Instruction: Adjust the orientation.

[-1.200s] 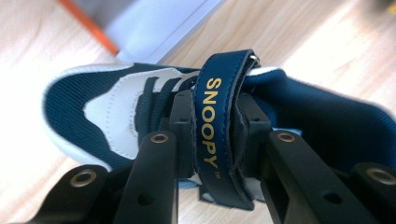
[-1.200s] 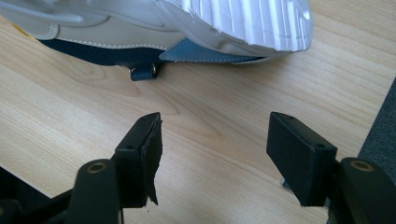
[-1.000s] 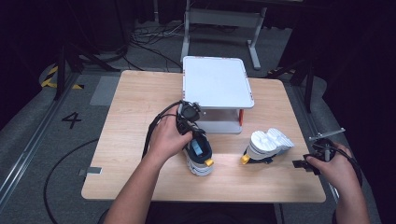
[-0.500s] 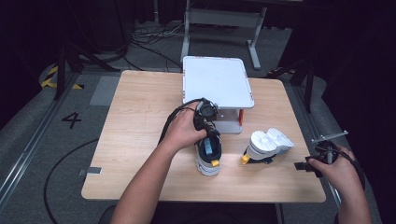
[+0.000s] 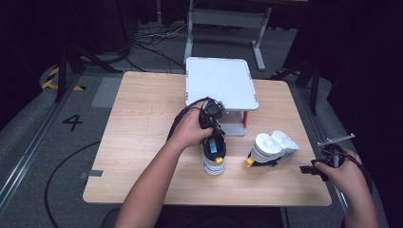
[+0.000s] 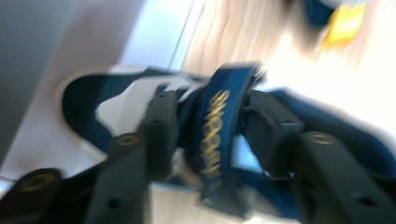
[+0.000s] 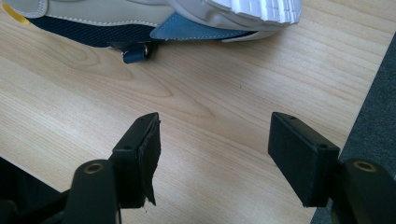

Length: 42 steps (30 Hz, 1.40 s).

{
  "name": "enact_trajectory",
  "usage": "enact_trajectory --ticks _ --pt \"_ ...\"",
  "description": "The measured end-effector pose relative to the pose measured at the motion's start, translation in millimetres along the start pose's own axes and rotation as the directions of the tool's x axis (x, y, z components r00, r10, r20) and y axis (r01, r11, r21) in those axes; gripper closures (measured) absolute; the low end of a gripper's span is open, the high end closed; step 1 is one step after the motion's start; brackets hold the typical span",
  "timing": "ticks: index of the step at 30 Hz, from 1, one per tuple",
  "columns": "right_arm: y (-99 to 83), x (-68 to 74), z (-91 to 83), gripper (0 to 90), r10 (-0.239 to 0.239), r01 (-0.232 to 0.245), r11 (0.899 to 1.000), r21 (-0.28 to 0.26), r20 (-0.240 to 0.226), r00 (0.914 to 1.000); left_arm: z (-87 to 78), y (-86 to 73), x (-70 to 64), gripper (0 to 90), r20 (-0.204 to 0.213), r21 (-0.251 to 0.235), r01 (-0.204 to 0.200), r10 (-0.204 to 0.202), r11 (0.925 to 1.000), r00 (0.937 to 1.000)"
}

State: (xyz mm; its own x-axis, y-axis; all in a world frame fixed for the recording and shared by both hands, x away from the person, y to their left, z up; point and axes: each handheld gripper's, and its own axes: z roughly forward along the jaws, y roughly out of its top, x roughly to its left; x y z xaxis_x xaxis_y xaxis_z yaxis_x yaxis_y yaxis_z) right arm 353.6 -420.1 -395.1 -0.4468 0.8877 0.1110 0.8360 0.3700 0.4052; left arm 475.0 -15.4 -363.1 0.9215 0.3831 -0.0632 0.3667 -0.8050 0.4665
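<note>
A white and blue sneaker (image 5: 213, 155) stands on its sole at the middle front of the table, toe toward me. My left gripper (image 5: 212, 124) is shut on the blue pull strap (image 6: 215, 135) with gold lettering at its collar, one jaw on each side. The left gripper view is blurred; the sneaker's dark blue opening (image 6: 88, 100) lies behind the jaws. A second sneaker (image 5: 273, 147) lies on its side to the right, white sole up. My right gripper (image 5: 316, 169) is open near the table's right edge, and its jaws (image 7: 215, 140) hover over bare wood just short of that sneaker (image 7: 187, 18).
A white two-level shelf (image 5: 221, 83) with red posts stands at the back middle of the wooden table (image 5: 142, 123), right behind the held sneaker. Grey floor (image 7: 378, 93) begins just past the table's right edge. Cables and a desk frame lie beyond.
My left gripper has carried the sneaker a short way to the right, closer to the shelf's front. The right gripper and the second sneaker have stayed put.
</note>
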Motion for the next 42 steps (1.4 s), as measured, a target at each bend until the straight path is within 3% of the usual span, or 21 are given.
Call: enact_trajectory --ticks 3,5,7,8,11,14,18,21,24,27,29,30,31,33,35,36,37,40,42 --pt "0.8 -0.2 -0.3 35.2 -0.003 0.003 1.000 -0.005 0.001 1.0000 -11.6 -2.2 -14.1 37.6 -0.059 -0.015 0.035 -0.035 0.9993 0.9976" --pt "1.6 -0.1 -0.3 35.2 -0.004 0.004 1.000 -0.006 0.001 1.0000 -22.9 -5.9 -24.0 41.1 -0.076 -0.031 0.045 -0.048 0.9985 0.9960" --pt "3.0 0.4 0.5 35.2 -0.005 0.005 1.000 -0.003 -0.004 1.0000 -35.4 -13.0 -36.5 45.3 -0.069 -0.021 0.080 -0.081 0.9966 0.9943" --pt "3.0 0.4 0.5 35.2 -0.005 0.005 1.000 -0.003 -0.004 1.0000 -35.4 -13.0 -36.5 48.1 -0.069 -0.021 0.080 -0.081 0.9966 0.9943" --pt "5.0 1.9 2.4 35.2 -0.011 0.011 1.000 0.002 -0.009 0.9999 -45.4 -22.6 -53.4 51.6 -0.047 -0.016 0.104 -0.105 0.9944 0.9934" --pt "6.3 3.2 3.5 35.2 -0.016 0.016 1.000 0.003 -0.010 0.9998 -51.0 -31.4 -71.0 51.5 -0.010 -0.036 0.100 -0.100 0.9944 0.9949" --pt "8.5 5.3 4.4 35.2 -0.025 0.025 1.000 0.007 -0.009 0.9997 -42.8 -30.4 -87.3 49.4 0.037 -0.005 0.064 -0.064 0.9979 0.9973" --pt "9.6 6.4 4.7 35.2 -0.030 0.030 1.000 0.008 -0.013 0.9995 -29.5 -27.7 -89.1 45.9 0.013 0.023 0.064 -0.064 0.9977 0.9979" --pt "10.0 6.3 4.3 35.2 -0.032 0.032 0.999 0.005 -0.017 0.9994 -13.2 -25.6 -90.0 42.2 -0.042 0.065 0.058 -0.055 0.9962 0.9976" --pt "9.7 5.0 4.9 35.3 -0.033 0.033 0.999 0.004 -0.019 0.9993 -0.6 -23.4 -93.4 42.9 -0.054 0.098 0.045 -0.040 0.9941 0.9977" --pt "9.7 4.4 5.5 35.2 -0.033 0.033 0.999 0.009 -0.022 0.9992 2.8 -22.6 -94.1 49.1 -0.054 0.108 0.039 -0.033 0.9933 0.9980" --pt "9.6 4.7 5.9 35.2 -0.035 0.035 0.999 0.010 -0.024 0.9991 7.4 -21.2 -94.4 54.9 -0.100 0.132 0.018 -0.005 0.9910 0.9950" --pt "9.6 5.0 5.9 35.2 -0.039 0.040 0.999 0.009 -0.026 0.9989 7.1 -21.0 -94.0 61.3 -0.115 0.142 0.020 -0.004 0.9896 0.9933" --pt "9.6 5.8 5.1 35.2 -0.042 0.042 0.999 0.008 -0.029 0.9987 6.6 -20.6 -91.8 65.5 -0.130 0.146 0.005 0.015 0.9893 0.9914" --pt "9.4 5.9 4.0 35.2 -0.044 0.044 0.999 -0.001 -0.026 0.9987 5.2 -19.9 -90.5 66.9 -0.201 0.175 -0.026 0.062 0.9842 0.9777" --pt "9.2 5.8 3.8 35.2 -0.044 0.044 0.999 -0.002 -0.026 0.9987 4.1 -19.5 -88.2 67.0 -0.240 0.204 -0.030 0.080 0.9785 0.9675" --pt "8.9 5.7 3.8 35.2 -0.044 0.044 0.999 -0.001 -0.026 0.9987 3.0 -20.2 -82.8 67.1 -0.268 0.198 -0.025 0.078 0.9799 0.9603" --pt "8.3 5.5 4.6 35.1 -0.042 0.042 0.999 0.003 -0.025 0.9988 1.9 -22.9 -65.1 67.0 -0.274 0.155 0.000 0.043 0.9879 0.9608" --pt "7.9 6.0 5.6 35.0 -0.044 0.044 0.999 0.006 -0.029 0.9986 3.6 -23.8 -56.2 65.9 -0.308 0.147 0.003 0.043 0.9891 0.9506"
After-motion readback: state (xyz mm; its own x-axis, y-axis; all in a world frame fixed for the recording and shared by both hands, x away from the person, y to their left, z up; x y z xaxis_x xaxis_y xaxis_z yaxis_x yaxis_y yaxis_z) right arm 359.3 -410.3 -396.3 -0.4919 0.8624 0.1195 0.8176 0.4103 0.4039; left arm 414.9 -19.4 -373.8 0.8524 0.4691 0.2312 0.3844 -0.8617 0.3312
